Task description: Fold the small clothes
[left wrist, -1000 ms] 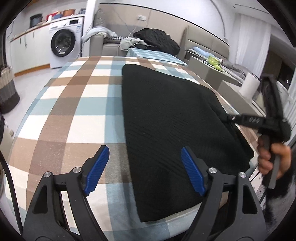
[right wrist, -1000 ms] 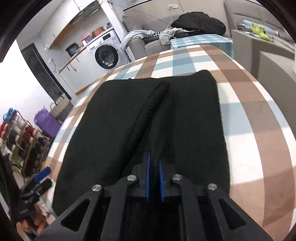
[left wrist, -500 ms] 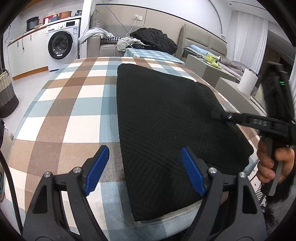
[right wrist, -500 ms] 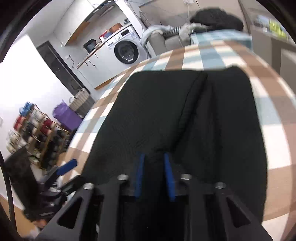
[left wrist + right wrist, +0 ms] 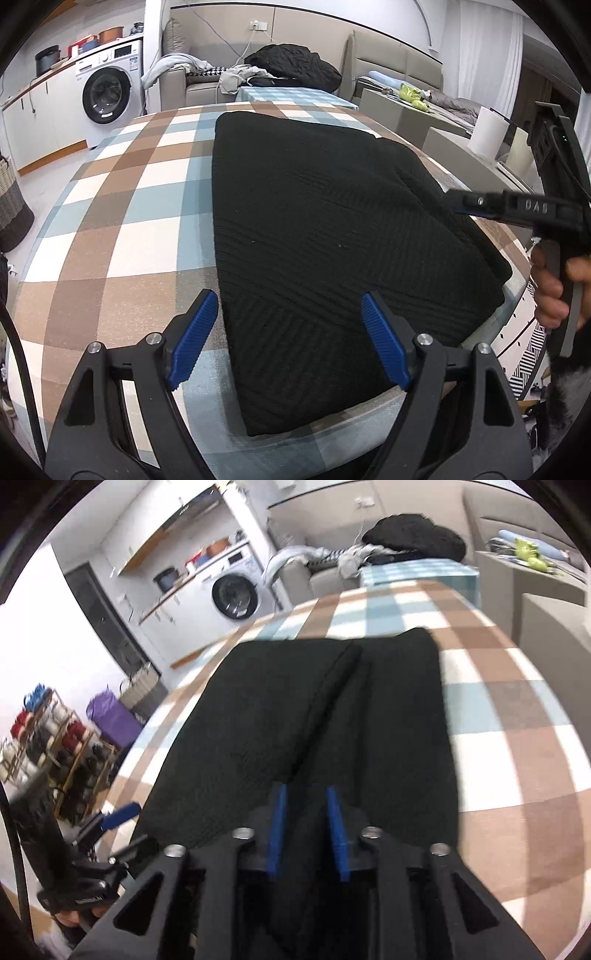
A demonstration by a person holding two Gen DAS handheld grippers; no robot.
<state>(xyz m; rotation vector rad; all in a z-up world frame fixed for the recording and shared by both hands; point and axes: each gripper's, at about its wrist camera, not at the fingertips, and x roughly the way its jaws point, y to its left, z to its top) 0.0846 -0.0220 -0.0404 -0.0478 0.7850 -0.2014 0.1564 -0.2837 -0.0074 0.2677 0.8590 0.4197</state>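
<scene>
Black knit garment [image 5: 332, 236] lies flat on the checked tablecloth [image 5: 122, 221], its near corner overhanging the table edge; wide bare cloth to its left. Your left gripper [image 5: 286, 341] hangs wide, empty. Your right gripper [image 5: 306, 830] has just been opening, jaws narrow, fabric between, unpressed. Its arm reads "DAS".

Black knit garment [image 5: 332, 236] is laid flat on the checked cloth, folded; a lengthwise ridge [image 5: 332, 686] is seen along its top layer.
</scene>
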